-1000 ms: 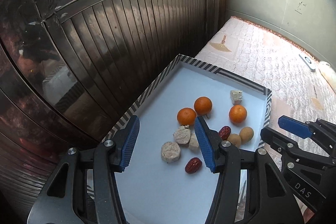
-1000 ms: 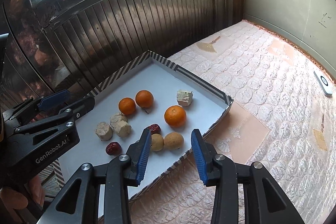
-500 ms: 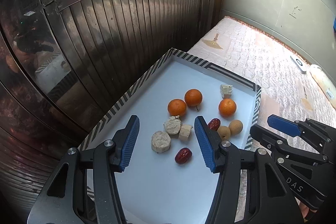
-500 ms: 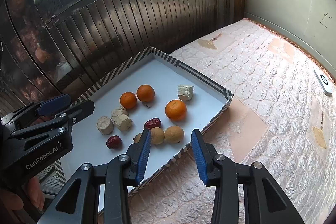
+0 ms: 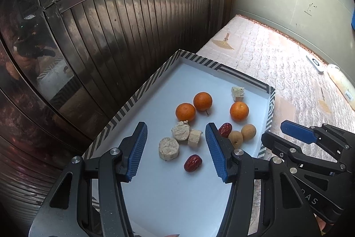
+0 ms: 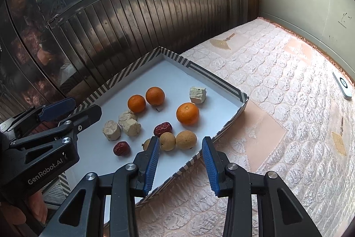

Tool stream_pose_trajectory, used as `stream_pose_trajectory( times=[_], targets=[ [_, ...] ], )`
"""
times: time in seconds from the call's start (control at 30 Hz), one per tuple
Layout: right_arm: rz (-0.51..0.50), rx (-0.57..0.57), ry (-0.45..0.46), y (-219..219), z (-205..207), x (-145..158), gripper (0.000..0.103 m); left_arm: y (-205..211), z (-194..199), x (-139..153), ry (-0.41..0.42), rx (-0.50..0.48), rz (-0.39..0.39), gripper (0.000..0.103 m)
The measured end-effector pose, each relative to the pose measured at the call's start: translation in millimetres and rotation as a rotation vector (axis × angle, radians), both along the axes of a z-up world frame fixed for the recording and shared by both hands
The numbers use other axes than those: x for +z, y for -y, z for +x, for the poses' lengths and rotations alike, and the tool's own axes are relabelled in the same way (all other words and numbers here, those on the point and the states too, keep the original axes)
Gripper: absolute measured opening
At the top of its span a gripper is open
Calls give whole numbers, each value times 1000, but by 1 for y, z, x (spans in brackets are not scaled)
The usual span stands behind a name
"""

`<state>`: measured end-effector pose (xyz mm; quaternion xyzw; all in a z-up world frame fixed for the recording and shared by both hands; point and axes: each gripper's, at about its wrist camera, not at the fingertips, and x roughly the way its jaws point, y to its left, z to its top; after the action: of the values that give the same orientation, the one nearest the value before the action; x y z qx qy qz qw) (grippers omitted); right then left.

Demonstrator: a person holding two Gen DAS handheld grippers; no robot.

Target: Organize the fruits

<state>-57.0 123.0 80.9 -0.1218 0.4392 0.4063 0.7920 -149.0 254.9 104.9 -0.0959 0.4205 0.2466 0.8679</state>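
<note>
A white tray with a striped rim [image 5: 243, 77] [image 6: 213, 79] holds three oranges [image 5: 202, 101] [image 6: 187, 113], two red dates [image 5: 193, 163] [image 6: 163, 128], brown longans [image 5: 248, 132] [image 6: 186, 139] and several beige cake pieces [image 5: 168, 148] [image 6: 111, 130]. My left gripper [image 5: 176, 126] [image 6: 77, 108] hovers open above the cake pieces, gripping nothing. Over the tray's near right edge my right gripper [image 6: 180, 140] [image 5: 277, 132] is open and empty, with the longans just beyond its tips. One longan is partly hidden behind its left finger.
The tray lies on a quilted pink-and-white mattress [image 6: 277, 86]. A dark slatted metal door [image 5: 133, 37] stands close behind the tray's left side. A white remote [image 6: 342, 84] lies at the far right near the grey wall. A person's hand [image 6: 33, 208] grips the left handle.
The tray's contents have drifted slightly up and left in the left wrist view. Nothing in the tray has moved, and both grippers keep the same opening.
</note>
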Motion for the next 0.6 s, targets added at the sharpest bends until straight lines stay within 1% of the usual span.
stream_pose_trajectory(
  times=[0.13, 0.27, 0.6],
  targets=[
    [-3, 2, -1, -1, 0, -1, 38, 1, 1, 0, -7, -9, 7, 55],
    [1, -4, -2, 0, 0, -1, 38, 0, 3, -1, -9, -18, -6, 55],
    [-2, -5, -3, -3, 2, -1, 38, -1, 6, -1, -8, -34, -8, 55]
  ],
)
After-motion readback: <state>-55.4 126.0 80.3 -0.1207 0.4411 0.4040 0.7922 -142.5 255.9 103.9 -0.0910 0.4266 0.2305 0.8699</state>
